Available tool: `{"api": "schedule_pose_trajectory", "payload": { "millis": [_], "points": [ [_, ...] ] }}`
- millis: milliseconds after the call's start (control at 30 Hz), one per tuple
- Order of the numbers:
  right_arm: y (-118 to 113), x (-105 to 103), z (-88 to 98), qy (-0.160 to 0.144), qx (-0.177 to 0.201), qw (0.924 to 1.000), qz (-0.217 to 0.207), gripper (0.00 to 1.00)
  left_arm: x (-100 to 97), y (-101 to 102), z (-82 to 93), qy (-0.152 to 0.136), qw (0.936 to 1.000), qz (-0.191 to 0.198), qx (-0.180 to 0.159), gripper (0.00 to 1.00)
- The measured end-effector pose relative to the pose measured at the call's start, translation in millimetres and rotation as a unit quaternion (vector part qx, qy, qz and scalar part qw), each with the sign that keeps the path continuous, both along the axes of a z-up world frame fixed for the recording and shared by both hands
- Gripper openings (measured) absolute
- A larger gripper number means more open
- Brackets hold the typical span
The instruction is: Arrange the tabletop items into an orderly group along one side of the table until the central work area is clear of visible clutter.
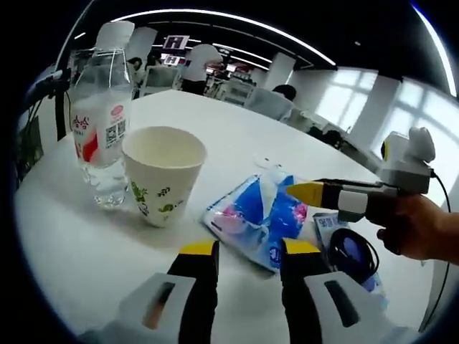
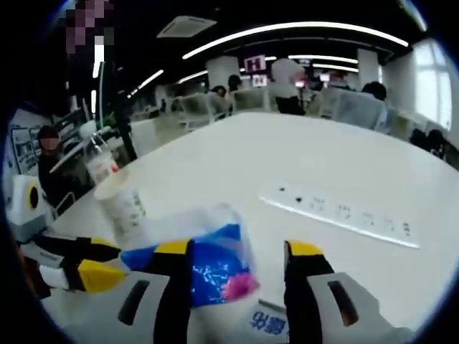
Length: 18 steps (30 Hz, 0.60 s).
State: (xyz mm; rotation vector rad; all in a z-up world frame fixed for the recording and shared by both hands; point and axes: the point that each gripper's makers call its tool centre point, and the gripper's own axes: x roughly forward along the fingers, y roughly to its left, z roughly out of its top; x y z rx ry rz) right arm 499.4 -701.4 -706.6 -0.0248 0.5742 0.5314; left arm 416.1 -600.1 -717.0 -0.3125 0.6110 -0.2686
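Observation:
A blue and white tissue pack lies on the white table. My left gripper stands open just short of the pack's near corner. My right gripper comes in from the right, held by a hand, its yellow tip over the pack. In the right gripper view the tissue pack sits between the open jaws of my right gripper, closer to the left one. The left gripper shows at the left there. A paper cup and a water bottle stand together beyond the pack.
A coiled black cable rests on a small packet to the right of the tissue pack. A white power strip lies flat across the table. The cup and bottle stand near the table's edge. People and chairs sit beyond the far side.

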Motion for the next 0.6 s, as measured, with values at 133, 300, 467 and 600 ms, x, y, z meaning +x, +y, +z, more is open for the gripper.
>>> {"api": "schedule_pose_trajectory", "payload": {
  "millis": [133,300,467,600],
  "points": [
    [3,1,-2.0,0.003,-0.002,1.0000,0.004,0.42,1.0,3,-0.1,0.000,1.0000,0.006,0.004,0.29],
    [5,1,-5.8,0.010,-0.011,0.9999,0.008,0.35,1.1,4,-2.1,0.005,1.0000,0.006,0.006,0.26],
    [6,-1,-11.1,0.020,-0.016,0.9996,0.011,0.26,0.5,5,-2.1,0.006,0.9999,0.003,0.013,0.24],
    [8,-3,-11.0,0.019,-0.019,0.9996,0.012,0.16,0.9,6,-1.8,0.007,0.9998,0.000,0.017,0.21]
  ]
}}
